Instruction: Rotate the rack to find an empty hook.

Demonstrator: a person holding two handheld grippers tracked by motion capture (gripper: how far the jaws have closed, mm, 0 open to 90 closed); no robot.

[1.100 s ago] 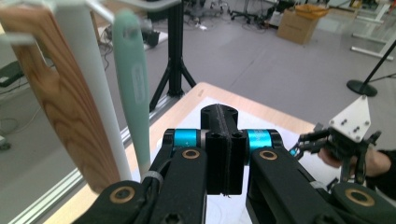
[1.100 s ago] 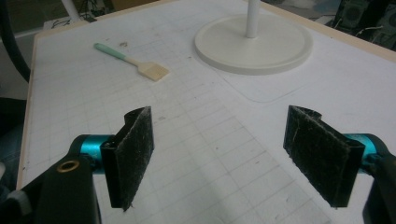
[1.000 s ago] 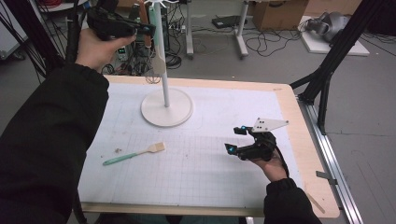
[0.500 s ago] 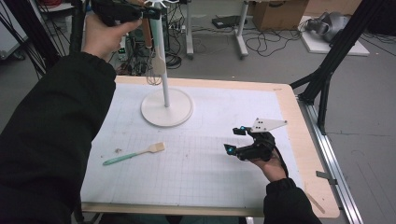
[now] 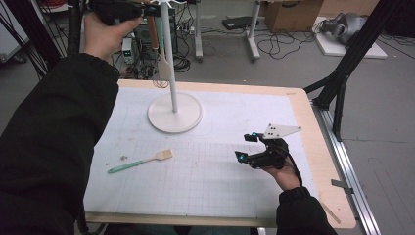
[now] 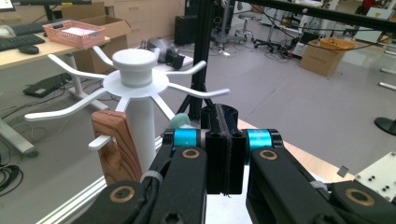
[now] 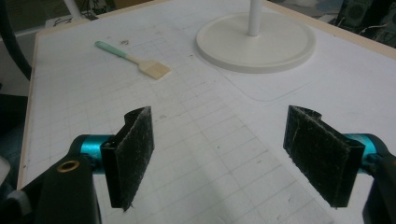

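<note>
- The white utensil stand rises from a round base at the far middle of the surface; in the left gripper view its capped top spreads thin white hook arms.
- A wooden-handled utensil hangs from one of those arms, close against the pole; in the high view it drops beside the pole, with a pale head lower down.
- The left hand-held gripper is raised at the stand's top, just beside the hanging handle. In its own view the jaws are pressed flat together with nothing seen between them, and the wooden handle sits to their left, apart from the pads.
- The right hand-held gripper hovers low over the right part of the surface, well apart from the stand. Its jaws stand wide apart and empty, pointing toward the base.
- A small spatula with a green handle lies flat on the left part of the surface, away from both hands.
</note>
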